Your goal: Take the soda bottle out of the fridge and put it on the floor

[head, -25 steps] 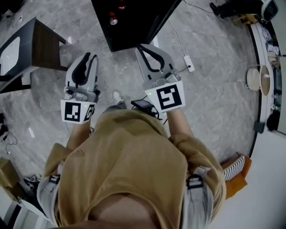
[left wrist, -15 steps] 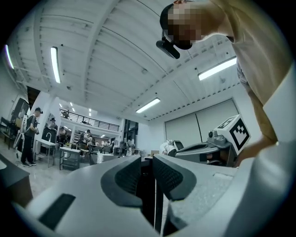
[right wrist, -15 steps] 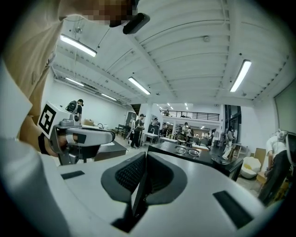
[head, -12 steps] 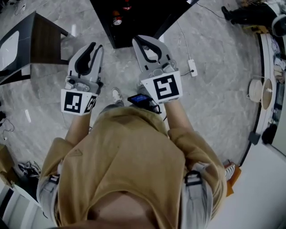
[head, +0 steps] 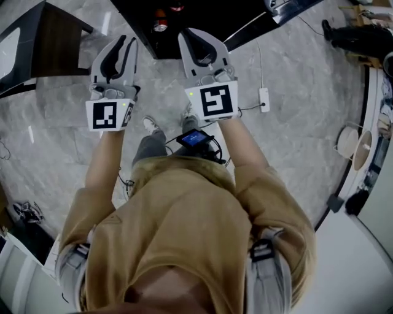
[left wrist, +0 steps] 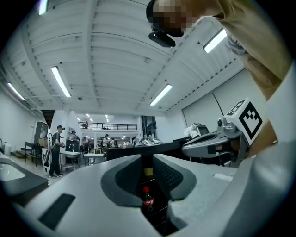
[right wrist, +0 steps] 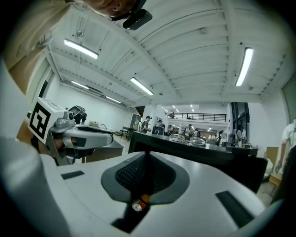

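At the far left a dark side table stands on the grey stone floor, out of our way. Beside it our left gripper points roughly level at the fridge. Its jaws stand a narrow slit apart, with nothing pressed between them. Through that slit we see the soda bottle, red-capped and upright on a wire shelf inside the open fridge. It is well beyond the tips and untouched. We cannot tell how near the shelf's front edge it stands.

Further right, our right gripper has its jaws pressed together and holds nothing. Below its pads a small silver-and-orange can shows, also in the fridge and apart from the gripper.

Over the last second we have stepped in. Both grippers have travelled forward together, from over bare floor to the fridge's front edge, and in the head view their tips now overlap its dark mouth. The right jaws have stayed closed throughout.

So the approach is nearly done, but the grasp has not begun and the bottle has yet to leave its shelf. We judge the left gripper the better lined up, though it would need to spread wider to take the bottle's body.
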`<state>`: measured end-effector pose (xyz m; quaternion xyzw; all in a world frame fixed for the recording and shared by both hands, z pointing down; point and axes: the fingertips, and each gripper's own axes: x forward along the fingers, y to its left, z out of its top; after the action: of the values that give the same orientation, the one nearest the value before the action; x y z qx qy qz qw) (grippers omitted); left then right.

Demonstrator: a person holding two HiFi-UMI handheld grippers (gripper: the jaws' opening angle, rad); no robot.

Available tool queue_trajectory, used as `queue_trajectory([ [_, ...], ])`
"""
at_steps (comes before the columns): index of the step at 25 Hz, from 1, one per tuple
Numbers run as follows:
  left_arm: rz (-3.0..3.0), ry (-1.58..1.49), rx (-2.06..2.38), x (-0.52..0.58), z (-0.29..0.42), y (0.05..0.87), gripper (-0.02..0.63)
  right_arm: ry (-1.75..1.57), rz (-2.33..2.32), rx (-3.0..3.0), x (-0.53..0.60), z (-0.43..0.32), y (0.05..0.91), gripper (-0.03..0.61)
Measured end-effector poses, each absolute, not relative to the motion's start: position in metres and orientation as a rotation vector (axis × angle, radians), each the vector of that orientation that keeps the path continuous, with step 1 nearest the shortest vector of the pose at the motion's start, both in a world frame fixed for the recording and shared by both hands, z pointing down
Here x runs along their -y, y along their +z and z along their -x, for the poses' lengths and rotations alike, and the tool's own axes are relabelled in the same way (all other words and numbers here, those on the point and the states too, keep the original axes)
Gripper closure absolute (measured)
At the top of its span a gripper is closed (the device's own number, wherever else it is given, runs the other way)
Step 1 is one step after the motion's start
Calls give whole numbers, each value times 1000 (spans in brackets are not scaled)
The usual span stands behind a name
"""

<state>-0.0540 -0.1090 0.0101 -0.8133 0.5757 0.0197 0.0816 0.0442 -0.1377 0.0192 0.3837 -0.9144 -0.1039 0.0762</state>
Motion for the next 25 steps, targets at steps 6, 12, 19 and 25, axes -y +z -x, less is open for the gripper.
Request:
queue_trajectory([
  [6, 2444, 38, -1701, 143, 55, 75, 549, -272, -1177, 2733, 177, -30, 87, 557],
  [12, 2435, -29, -1659, 186, 46, 143, 611, -256, -1178, 2713, 216, -20, 161, 497],
  [19, 2426, -31, -1692, 231, 46, 209, 611, -243, -1221, 2664, 267, -19, 225, 492],
  [25, 2372, -4, -1723, 250, 50, 221, 611, -289, -1248, 2655, 279, -14, 243, 485],
])
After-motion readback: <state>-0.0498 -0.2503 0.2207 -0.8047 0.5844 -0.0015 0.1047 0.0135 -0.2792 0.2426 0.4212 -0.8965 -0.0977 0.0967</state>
